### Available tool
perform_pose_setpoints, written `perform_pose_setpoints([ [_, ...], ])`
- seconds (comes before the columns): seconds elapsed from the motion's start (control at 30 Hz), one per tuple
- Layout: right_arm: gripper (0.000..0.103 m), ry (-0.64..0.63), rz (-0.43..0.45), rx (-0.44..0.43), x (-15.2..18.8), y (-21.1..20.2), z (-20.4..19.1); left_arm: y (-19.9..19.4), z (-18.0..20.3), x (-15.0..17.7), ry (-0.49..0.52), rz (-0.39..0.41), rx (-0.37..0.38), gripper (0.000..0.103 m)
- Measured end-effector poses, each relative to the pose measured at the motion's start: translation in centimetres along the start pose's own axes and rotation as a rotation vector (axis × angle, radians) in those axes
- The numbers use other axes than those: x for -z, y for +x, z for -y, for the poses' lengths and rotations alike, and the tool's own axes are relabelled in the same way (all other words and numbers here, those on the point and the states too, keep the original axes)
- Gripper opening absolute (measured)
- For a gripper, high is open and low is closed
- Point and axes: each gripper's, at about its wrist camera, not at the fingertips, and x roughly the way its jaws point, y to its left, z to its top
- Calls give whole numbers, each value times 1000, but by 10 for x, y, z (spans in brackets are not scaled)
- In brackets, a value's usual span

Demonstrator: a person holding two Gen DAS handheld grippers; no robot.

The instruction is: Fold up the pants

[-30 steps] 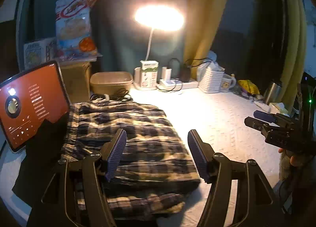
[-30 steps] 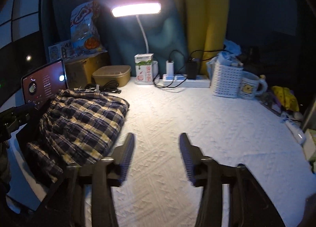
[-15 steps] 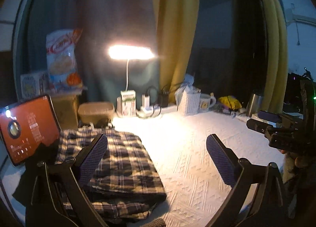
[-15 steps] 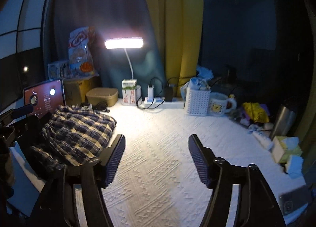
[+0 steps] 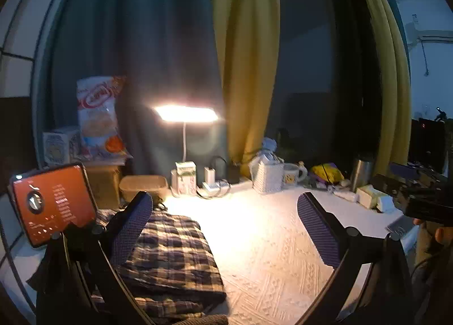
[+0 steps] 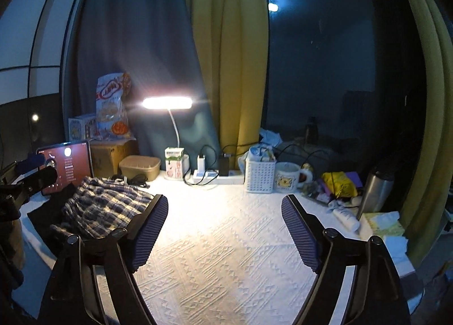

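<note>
The plaid pants (image 5: 172, 257) lie folded in a compact stack on the left of the white textured cloth (image 5: 269, 243). They also show in the right wrist view (image 6: 102, 209). My left gripper (image 5: 223, 226) is open and empty, raised above and behind the stack's right side. My right gripper (image 6: 223, 231) is open and empty, held above the bare middle of the cloth, right of the pants. The right gripper shows at the right edge of the left wrist view (image 5: 416, 194).
A lit tablet (image 5: 53, 203) stands left of the pants. Along the back are a lamp (image 6: 167, 102), a brown tub (image 6: 138, 166), a power strip (image 6: 218, 176), a white basket (image 6: 260, 175) and a mug (image 6: 288, 177). A steel flask (image 6: 373, 192) and tissues stand at right.
Both grippers have pulled back and up from the table and opened wider. The left gripper has left the pants, which stay folded in place.
</note>
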Motion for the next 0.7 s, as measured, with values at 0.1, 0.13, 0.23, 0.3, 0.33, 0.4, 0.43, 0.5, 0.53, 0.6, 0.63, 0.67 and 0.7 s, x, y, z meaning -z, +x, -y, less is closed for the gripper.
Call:
perform_pose_setpoints([
  [0.1, 89, 1, 18, 6, -3, -7, 0, -8, -1, -4, 4, 39, -30, 102],
  [0.13, 89, 1, 23, 7, -4, -10, 0, -11, -1, -5, 12, 53, -45, 102],
  [0.23, 92, 2, 32, 7, -6, -12, -1, -13, -2, -5, 28, 63, -76, 102],
  [0.3, 93, -1, 32, 5, -7, -12, -4, -13, -4, -4, 27, 58, -81, 102],
  [0.33, 93, -2, 32, 5, -7, -12, -5, -13, -5, -4, 24, 55, -79, 102],
  [0.4, 93, -7, 28, 0, -7, -11, -8, -12, -7, -1, 12, 41, -72, 102],
  [0.43, 93, -8, 26, 1, -7, -11, -9, -12, -9, -1, 5, 36, -69, 102],
  [0.5, 93, -9, 21, -1, -6, -9, -10, -13, -10, 1, 3, 30, -67, 102],
  [0.53, 93, -9, 19, -2, -6, -9, -10, -12, -11, 2, 3, 28, -70, 102],
  [0.6, 93, -9, 15, -3, -5, -7, -12, -13, -12, 3, 2, 29, -73, 102],
  [0.63, 93, -9, 13, -6, -5, -6, -12, -13, -12, 3, 2, 28, -72, 102],
  [0.67, 93, -10, 12, -7, -5, -6, -13, -13, -13, 3, 2, 29, -72, 102],
  [0.7, 93, -10, 11, -8, -5, -5, -14, -13, -13, 3, 4, 29, -72, 102],
])
